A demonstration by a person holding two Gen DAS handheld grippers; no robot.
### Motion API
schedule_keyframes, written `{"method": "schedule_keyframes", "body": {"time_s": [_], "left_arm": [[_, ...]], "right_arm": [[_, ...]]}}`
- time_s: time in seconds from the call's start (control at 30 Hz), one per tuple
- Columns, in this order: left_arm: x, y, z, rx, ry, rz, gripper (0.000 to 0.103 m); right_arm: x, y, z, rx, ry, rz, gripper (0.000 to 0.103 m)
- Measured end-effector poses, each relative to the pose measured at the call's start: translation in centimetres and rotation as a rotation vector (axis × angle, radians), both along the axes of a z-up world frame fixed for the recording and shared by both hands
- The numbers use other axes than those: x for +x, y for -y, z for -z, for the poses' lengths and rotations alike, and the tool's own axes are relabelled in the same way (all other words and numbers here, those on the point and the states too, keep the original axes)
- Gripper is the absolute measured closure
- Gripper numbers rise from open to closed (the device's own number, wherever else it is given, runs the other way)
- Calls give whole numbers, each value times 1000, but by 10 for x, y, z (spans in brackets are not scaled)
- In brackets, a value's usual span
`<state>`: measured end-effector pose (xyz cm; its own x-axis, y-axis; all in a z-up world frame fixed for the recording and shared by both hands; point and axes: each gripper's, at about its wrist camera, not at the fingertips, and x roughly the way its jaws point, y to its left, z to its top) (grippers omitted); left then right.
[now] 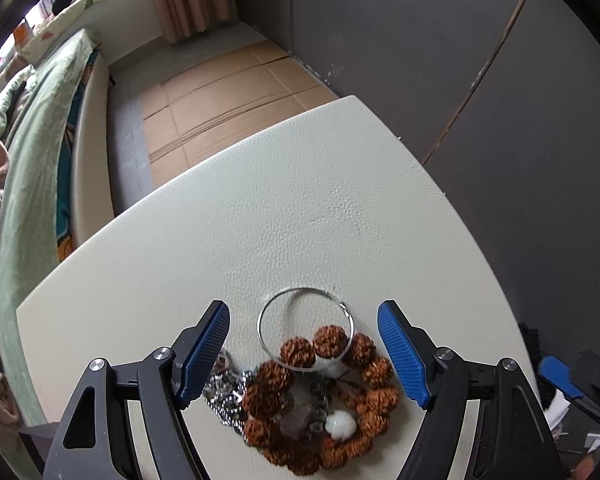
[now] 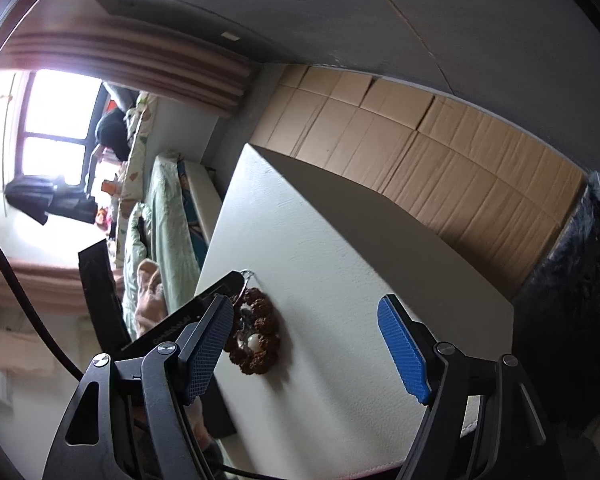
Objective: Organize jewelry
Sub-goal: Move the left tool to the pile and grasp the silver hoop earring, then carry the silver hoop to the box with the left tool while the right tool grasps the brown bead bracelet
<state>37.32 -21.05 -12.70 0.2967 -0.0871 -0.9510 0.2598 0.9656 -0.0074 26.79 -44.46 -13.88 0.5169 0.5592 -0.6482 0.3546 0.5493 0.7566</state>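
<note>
left gripper [image 1: 304, 354]: fingers spread wide, holding nothing, above jewelry pile | brown seed-bead bracelet [image 1: 328, 400] on white table [image 1: 260, 220], thin silver bangle [image 1: 305, 328] overlapping it, silver chain [image 1: 226, 396] beside | right gripper [image 2: 306, 348]: released, empty | writing: none legible

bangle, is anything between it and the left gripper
Nothing visible. The left gripper is open with the bangle lying between its fingers. The bangle's near edge rests on the bead bracelet, so closing could catch beads too.
</note>
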Motion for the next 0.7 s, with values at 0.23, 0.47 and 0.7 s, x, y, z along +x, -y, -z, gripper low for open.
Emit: {"method": "schedule_keyframes", "body": {"time_s": [0.23,0.47,0.7], "left_arm": [[3,4,13,29,-9,-4,26],[8,-10,7,-38,-32,-8,51],[-7,-41,-24,-126,7,-25,51]], "right_arm": [[1,-2,-1,-14,-9,6,28],[6,-16,-9,-92,0,-19,28],[12,-30,-14,-119,29,-68,28]]}}
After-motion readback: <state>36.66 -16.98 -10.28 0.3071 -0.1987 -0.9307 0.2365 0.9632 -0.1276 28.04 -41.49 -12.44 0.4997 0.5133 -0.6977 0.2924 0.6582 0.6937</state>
